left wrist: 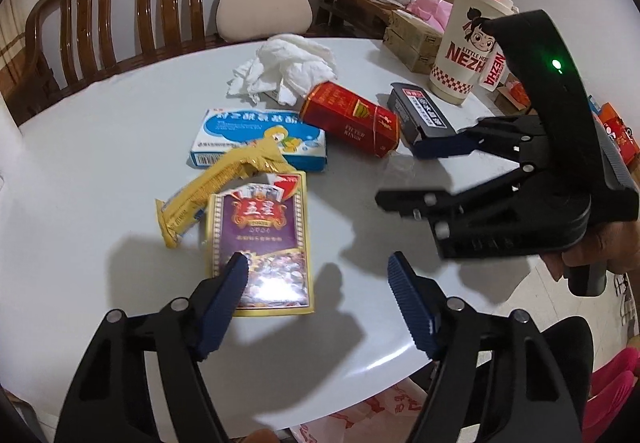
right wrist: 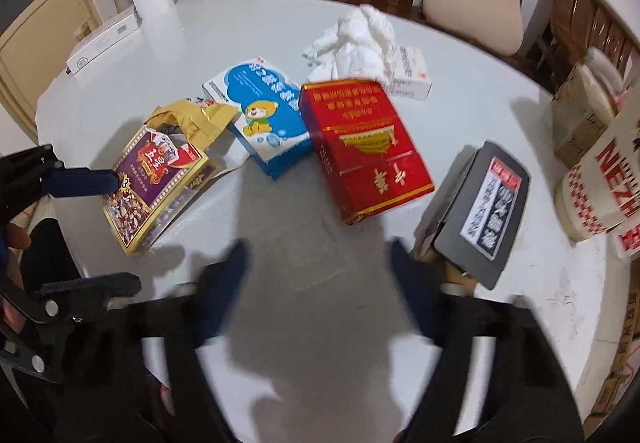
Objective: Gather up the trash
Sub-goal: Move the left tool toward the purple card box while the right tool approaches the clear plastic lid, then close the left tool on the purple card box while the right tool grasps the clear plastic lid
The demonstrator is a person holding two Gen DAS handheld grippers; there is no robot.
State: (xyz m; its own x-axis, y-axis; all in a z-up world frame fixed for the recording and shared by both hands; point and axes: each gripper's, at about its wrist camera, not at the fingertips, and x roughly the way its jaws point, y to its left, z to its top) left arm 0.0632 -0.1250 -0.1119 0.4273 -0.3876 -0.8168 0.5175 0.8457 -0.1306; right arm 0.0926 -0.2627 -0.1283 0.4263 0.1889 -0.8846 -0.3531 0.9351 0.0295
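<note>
While nothing is gripped yet, the left claw (left wrist: pixel 316 271) hovers spread wide at the near edge of the white counter (left wrist: pixel 100 147), one blue finger (left wrist: pixel 230 283) over the bottom of a purple card box (left wrist: pixel 260 239) and the other over bare surface. To take that box well, the claw should probably shift left so both fingers straddle its long sides, then lower and squeeze gently, as thin cardboard would crush.

Just right of it, the right claw (left wrist: pixel 424 173) reaches in from the side, held in a hand (left wrist: pixel 600 247), its fingers parted and empty; its upper finger lies next to a grey box (left wrist: pixel 420 111). From its own blurred camera, that finger seems close to the grey box's near corner, though contact is unclear.

Beyond the card box lies a yellow wrapper (left wrist: pixel 216 187), partly over a blue and white box (left wrist: pixel 260 139). Next to that is a red carton (left wrist: pixel 352 117), then a heap of crumpled tissue (left wrist: pixel 288 67) farther back. A tall printed cup (left wrist: pixel 468 43) stands at the far right edge.
</note>
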